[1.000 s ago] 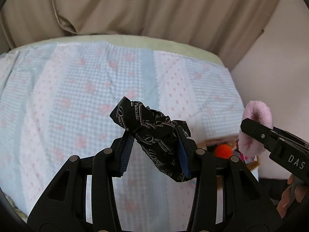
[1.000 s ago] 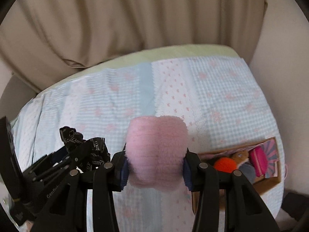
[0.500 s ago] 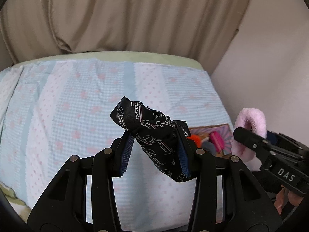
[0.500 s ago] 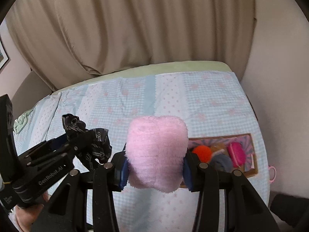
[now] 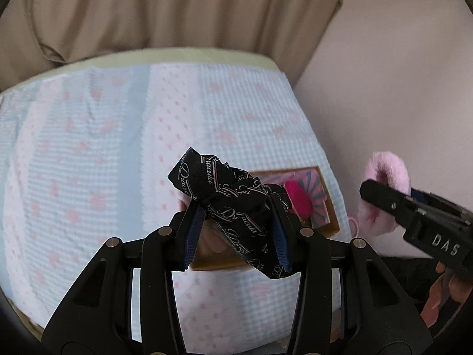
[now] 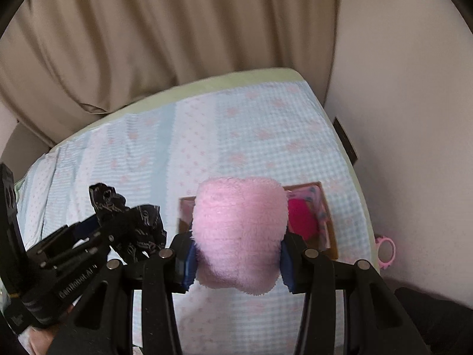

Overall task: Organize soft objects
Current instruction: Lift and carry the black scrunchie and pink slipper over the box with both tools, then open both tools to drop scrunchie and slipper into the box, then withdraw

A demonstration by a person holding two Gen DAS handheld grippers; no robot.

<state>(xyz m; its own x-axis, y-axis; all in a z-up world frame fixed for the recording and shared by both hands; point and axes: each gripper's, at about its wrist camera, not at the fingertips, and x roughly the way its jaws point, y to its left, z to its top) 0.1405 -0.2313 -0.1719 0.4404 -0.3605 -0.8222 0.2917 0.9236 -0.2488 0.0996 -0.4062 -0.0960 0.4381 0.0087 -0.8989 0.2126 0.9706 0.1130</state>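
Left wrist view: the left gripper (image 5: 236, 224) is held above a bed, its jaws closed on a black scrunchie (image 5: 233, 204) printed with pale script lettering. The scrunchie bunches up between the blue pads (image 5: 193, 236) and hangs down past the right one. Below and just beyond it, on the right side of the pale blue and pink patterned bedspread (image 5: 88, 153), lies a shallow cardboard box (image 5: 326, 204) holding a bright pink soft item (image 5: 298, 199). At the right edge, the right gripper (image 5: 384, 190) carries a fluffy pink scrunchie (image 5: 387, 171).

Right wrist view: the right gripper's (image 6: 238, 251) jaws are pressed against both sides of the fluffy pink scrunchie (image 6: 239, 233), which fills the gap between them and hides much of the box (image 6: 326, 207) behind it. The bright pink item (image 6: 303, 219) shows just to its right. At the lower left, the left gripper (image 6: 118, 216) holds the black scrunchie (image 6: 127, 216) in the air. A small pink ring-shaped object (image 6: 385, 250) lies by the bed's right edge. Beige curtains (image 6: 147, 29) hang along the far side.
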